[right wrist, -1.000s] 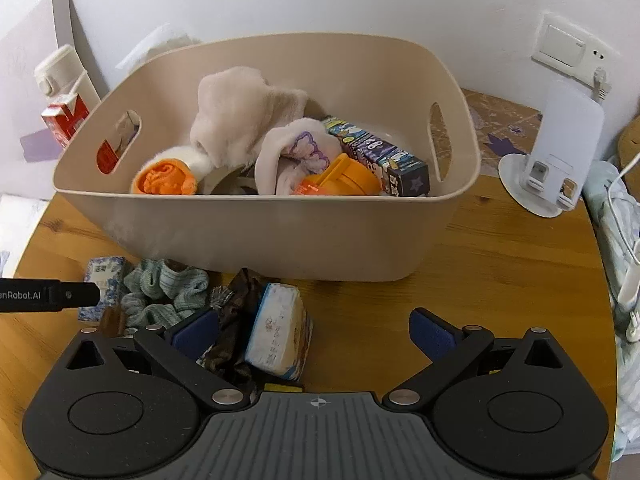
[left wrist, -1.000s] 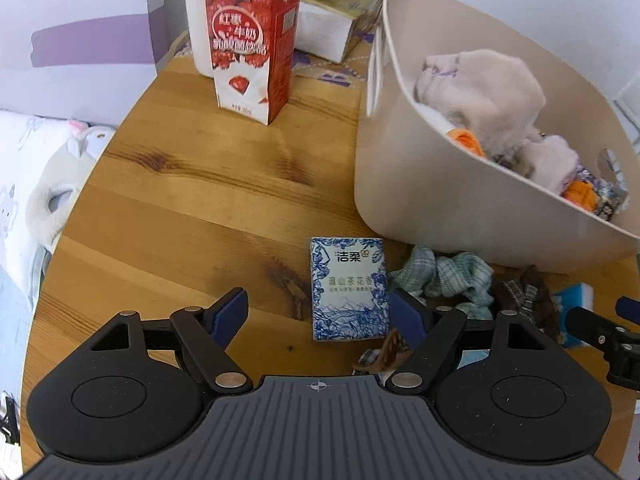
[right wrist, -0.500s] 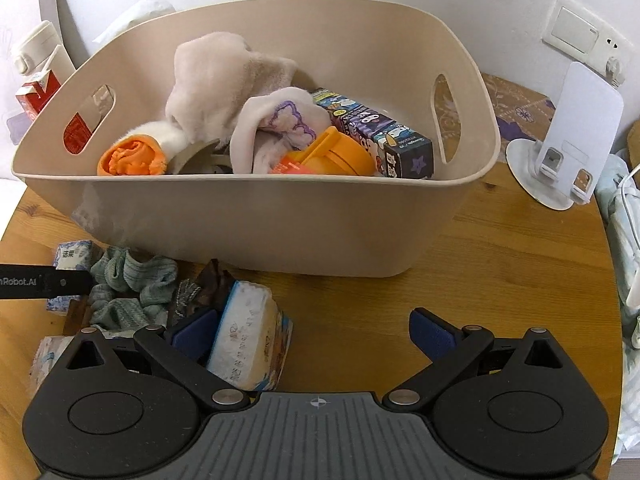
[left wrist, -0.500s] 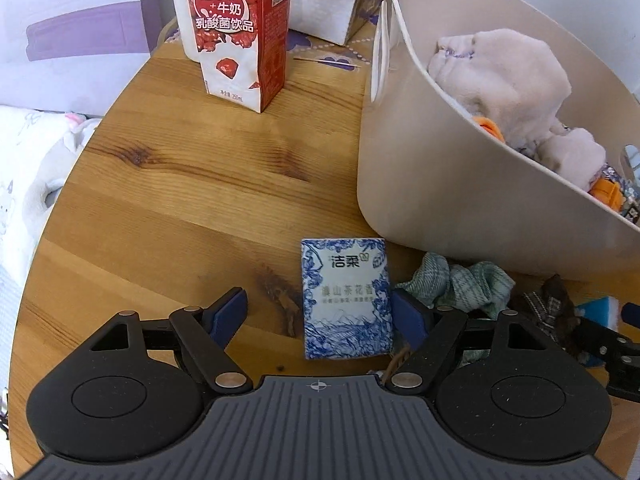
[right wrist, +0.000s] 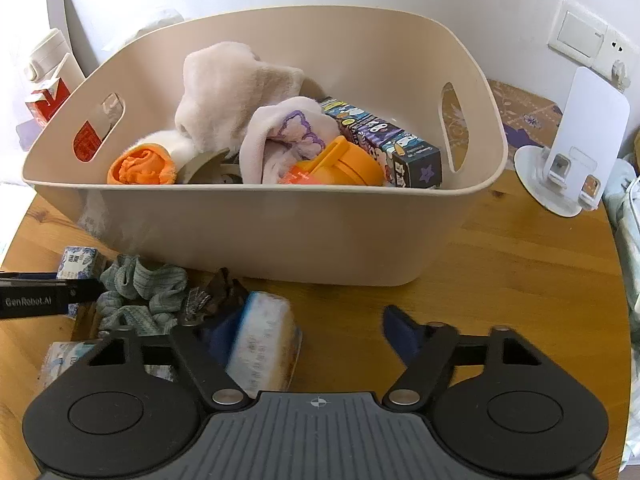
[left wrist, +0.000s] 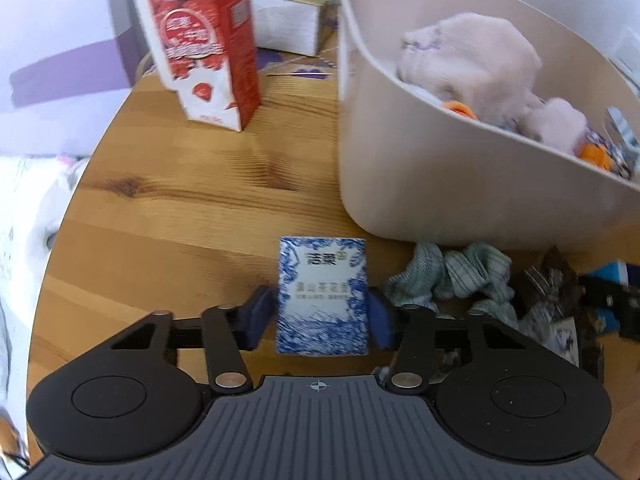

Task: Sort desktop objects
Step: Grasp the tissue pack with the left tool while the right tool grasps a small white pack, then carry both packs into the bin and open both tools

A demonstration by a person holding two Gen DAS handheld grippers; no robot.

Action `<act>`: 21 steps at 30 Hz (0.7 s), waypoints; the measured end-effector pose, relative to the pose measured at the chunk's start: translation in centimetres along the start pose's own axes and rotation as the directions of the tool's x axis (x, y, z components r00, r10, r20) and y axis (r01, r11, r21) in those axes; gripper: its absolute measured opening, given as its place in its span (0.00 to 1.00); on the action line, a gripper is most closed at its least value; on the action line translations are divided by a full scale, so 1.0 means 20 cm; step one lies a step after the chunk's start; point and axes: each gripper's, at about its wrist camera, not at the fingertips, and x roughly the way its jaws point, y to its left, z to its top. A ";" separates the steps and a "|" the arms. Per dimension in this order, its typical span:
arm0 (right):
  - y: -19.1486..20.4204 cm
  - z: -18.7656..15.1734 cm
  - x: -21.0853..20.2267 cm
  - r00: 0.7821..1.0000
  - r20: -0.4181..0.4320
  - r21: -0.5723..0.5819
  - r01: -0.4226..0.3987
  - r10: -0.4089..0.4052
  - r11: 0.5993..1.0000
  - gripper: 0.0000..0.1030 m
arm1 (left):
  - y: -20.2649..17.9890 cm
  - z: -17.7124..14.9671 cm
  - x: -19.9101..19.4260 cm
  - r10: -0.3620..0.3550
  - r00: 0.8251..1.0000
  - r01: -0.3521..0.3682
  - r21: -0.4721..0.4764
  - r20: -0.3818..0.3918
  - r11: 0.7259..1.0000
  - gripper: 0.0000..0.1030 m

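At 11 o'clock in the left view we see a red carton (left wrist: 208,40) upright on the counter (left wrist: 168,208). Our left gripper (left wrist: 322,316) has just been closing its jaws and now they press both sides of the blue tissue pack (left wrist: 323,296), at 6 o'clock from the bin (left wrist: 420,168). At 3 o'clock lie green socks (left wrist: 452,276). Our right gripper (right wrist: 308,330) has been closing too; a wipes pack (right wrist: 262,344) sits against its left jaw, the right jaw clear of it, so nothing is gripped
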 end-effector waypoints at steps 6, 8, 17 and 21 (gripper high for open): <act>0.00 -0.03 -0.02 1.000 -0.006 0.021 -0.024 0.024 0.999 0.35 | 0.00 -0.06 -0.03 -0.018 1.000 0.018 0.008 -0.013 1.000 0.45; -0.01 -0.04 -0.03 1.000 0.003 0.053 -0.023 0.023 0.998 0.26 | 0.00 -0.08 -0.04 -0.020 1.000 0.020 0.006 -0.005 1.000 0.45; -0.04 -0.10 -0.13 0.999 0.044 0.107 -0.005 0.000 0.994 0.17 | 0.08 -0.13 -0.14 -0.038 0.999 0.038 0.010 0.039 0.999 0.45; -0.06 -0.14 -0.18 0.998 0.065 0.131 0.003 -0.011 0.991 0.17 | 0.12 -0.14 -0.19 -0.047 0.997 0.047 0.008 0.057 0.999 0.45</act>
